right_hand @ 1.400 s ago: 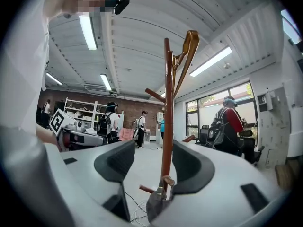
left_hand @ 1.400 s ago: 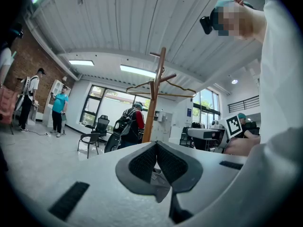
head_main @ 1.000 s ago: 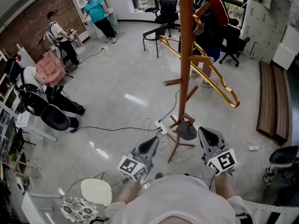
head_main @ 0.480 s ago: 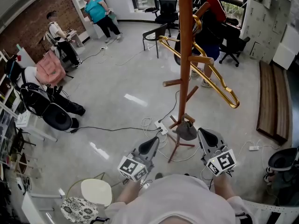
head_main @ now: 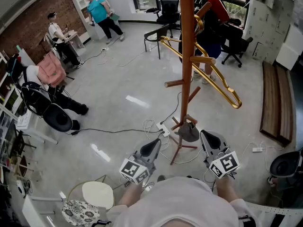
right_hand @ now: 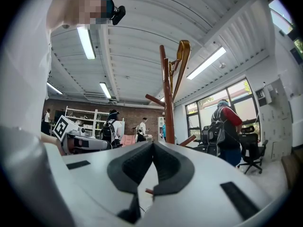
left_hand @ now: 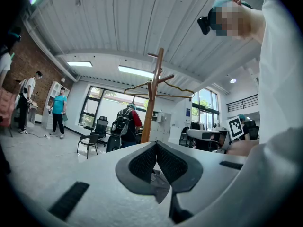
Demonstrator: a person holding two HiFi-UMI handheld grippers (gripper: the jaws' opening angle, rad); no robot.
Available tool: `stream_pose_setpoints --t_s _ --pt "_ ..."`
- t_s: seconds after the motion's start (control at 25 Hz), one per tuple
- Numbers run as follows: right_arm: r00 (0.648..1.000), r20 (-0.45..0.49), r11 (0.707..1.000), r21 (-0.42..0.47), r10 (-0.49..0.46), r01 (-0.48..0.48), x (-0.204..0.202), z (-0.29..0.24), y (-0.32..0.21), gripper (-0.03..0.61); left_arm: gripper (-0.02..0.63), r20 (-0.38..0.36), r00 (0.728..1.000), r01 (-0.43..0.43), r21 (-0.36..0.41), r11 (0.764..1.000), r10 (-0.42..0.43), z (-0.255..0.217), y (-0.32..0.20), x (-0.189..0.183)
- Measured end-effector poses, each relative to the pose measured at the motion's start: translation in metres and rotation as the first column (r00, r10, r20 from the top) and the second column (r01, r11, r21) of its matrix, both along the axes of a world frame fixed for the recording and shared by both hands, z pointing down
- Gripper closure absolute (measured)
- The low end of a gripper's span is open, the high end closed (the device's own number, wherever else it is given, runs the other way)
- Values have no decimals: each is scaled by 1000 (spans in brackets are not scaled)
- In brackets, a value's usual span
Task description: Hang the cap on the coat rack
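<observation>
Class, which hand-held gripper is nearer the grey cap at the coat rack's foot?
Right. The right hand-held gripper is just right of the cap; the left hand-held gripper lies farther off, leftward.

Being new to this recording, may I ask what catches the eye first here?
A tall wooden coat rack stands mid-floor, a gold hanger slung on its pegs. A grey cap lies at its base, just beyond the left hand-held gripper and right hand-held gripper, both shut.
</observation>
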State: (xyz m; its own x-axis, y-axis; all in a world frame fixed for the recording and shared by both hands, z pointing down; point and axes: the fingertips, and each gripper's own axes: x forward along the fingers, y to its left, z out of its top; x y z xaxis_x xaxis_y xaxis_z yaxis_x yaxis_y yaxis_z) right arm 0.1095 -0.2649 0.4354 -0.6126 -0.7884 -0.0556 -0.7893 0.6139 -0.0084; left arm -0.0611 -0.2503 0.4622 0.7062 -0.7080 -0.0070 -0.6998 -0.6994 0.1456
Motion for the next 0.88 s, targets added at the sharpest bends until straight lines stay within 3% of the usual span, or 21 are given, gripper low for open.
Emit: stream_pose_setpoints --t_s 0.88 --pt "1000 27 1000 -11 -9 9 -1 -2 3 566 604 0 1000 3 8 1000 -3 -2 2 0"
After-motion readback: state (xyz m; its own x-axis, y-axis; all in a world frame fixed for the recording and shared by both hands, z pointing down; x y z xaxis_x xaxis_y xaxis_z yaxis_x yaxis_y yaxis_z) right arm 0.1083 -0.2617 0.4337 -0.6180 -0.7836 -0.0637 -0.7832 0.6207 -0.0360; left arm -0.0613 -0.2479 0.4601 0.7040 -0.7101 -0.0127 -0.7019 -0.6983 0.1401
